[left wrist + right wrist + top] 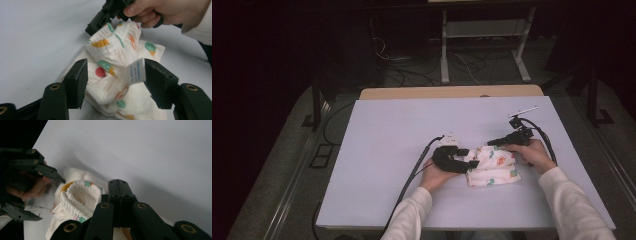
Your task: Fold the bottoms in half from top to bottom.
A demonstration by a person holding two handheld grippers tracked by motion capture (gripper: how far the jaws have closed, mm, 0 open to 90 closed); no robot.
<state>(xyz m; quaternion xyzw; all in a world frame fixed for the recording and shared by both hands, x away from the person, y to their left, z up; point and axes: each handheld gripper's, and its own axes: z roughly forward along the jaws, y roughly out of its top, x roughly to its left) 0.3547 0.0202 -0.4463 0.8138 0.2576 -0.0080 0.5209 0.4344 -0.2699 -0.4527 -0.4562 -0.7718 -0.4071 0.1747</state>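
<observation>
Soft white cotton shorts [492, 167] lie at the table's [387, 150] near middle, light and floppy. Our right gripper [493, 142] pinches the gathered waistband; our left gripper [113, 75] stands open around the cloth. We should grip that elastic band.

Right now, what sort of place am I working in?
Probably a lab or recording workspace, not a home: a bare white table in a dark room, loose cables on the floor behind it, a metal stand frame, and only a small printed garment to handle.
</observation>
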